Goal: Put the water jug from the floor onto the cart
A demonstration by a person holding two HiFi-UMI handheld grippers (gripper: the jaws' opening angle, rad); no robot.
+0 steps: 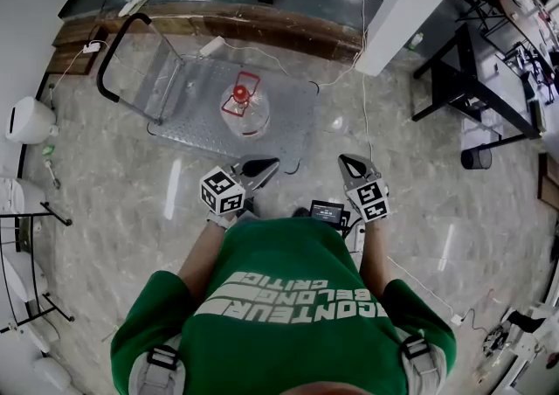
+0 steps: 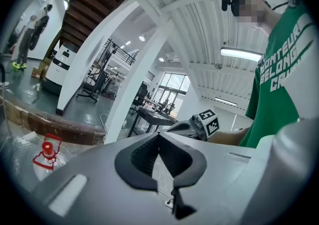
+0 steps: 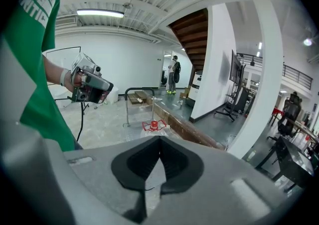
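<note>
One jug [image 1: 244, 109], clear with a red cap and a red carry handle, stands upright near the middle of the cart [image 1: 293, 127]. It is on the grey deck, not on the floor, and nothing is touching it. From the head view I see the cart's black push bar [image 1: 112, 52] rising at the left end of the deck, and the far edge of the cart lies close to a low wooden step [image 1: 262, 28] that runs across the room. A white cable [image 1: 360, 79] trails over the pale stone floor [image 1: 131, 192] just right of the cart, near the foot of a white pillar [image 1: 415, 0]. Both tools are well short of the jug, held close in front of the green shirt [image 1: 288, 297]. My left gripper [image 1: 272, 162] has its jaws closed tip to tip with nothing between them, and its own view shows only floor through the small gap behind the tips. My right gripper [image 1: 344, 158] is the same, jaws pressed together and empty, and it tilts further down than the left. The two sit side by side, apart from each other, with their marker cubes facing up at the head camera. Off to the right stands a black frame table [image 1: 467, 79], and a white machine [image 1: 31, 120] sits at the left edge.
</note>
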